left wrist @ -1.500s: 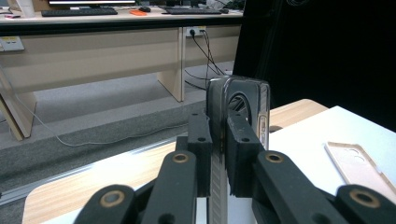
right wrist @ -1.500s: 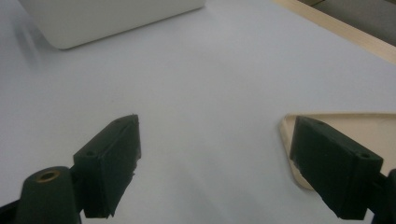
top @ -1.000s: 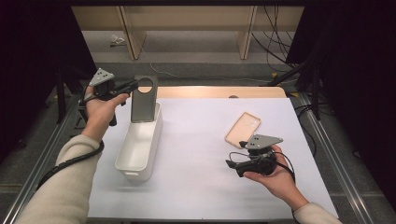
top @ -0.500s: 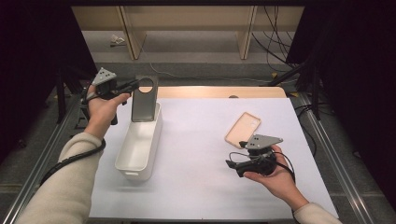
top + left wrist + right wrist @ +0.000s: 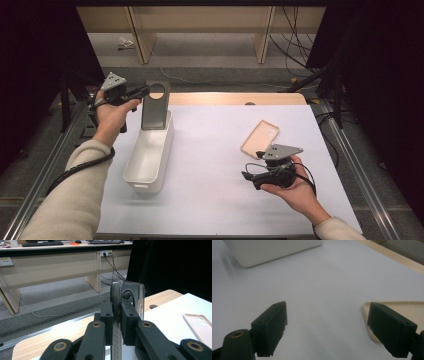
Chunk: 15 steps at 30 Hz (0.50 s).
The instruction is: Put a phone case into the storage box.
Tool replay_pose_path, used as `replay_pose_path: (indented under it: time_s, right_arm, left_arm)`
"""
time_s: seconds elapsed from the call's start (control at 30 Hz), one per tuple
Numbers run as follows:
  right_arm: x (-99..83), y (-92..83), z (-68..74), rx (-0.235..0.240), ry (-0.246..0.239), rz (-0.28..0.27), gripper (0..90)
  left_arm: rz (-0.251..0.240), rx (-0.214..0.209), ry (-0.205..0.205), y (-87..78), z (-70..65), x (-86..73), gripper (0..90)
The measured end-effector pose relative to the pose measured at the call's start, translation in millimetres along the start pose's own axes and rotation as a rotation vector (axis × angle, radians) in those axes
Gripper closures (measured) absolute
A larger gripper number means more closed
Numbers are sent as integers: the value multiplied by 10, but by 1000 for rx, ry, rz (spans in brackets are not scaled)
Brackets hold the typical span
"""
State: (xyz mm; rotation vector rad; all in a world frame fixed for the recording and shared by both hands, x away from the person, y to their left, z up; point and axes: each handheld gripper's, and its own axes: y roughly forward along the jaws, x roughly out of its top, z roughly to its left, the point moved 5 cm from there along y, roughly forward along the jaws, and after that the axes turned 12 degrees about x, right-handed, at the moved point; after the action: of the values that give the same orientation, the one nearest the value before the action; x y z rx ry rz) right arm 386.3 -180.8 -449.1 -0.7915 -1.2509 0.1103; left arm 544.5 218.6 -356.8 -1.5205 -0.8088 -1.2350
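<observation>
Nothing has shifted over the last second: left gripper (image 5: 144, 91) still clamped on the top edge of the grey phone case (image 5: 155, 106), held upright over the far end of the white bin (image 5: 150, 159). Likely about to drop it in. Right of the bin, beige phone case (image 5: 260, 138) lies flat; right gripper (image 5: 248, 176) hovers beside it, jaws wide, empty. White counter (image 5: 210, 165); desks and cables beyond.

A: The white table sheet (image 5: 225, 150) is evenly lit from above, with soft faint shadows, and dark surroundings left and right.

B: Both gripper views are soft, and the right one's near jaws are blurred.
</observation>
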Motion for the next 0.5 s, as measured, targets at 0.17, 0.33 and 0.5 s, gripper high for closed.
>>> replay_pose_path:
  time_s: [0.17,0.33,0.5]
  right_arm:
    - [1,1,2,1,0,0,170]
    - [0,2,1,1,-1,0,170]
    - [0,4,3,4,-2,1,170]
  left_arm:
    - [7,5,17,25,-4,-15,817]
    - [12,4,15,56,-6,-39,817]
    - [15,3,8,81,-5,-62,817]
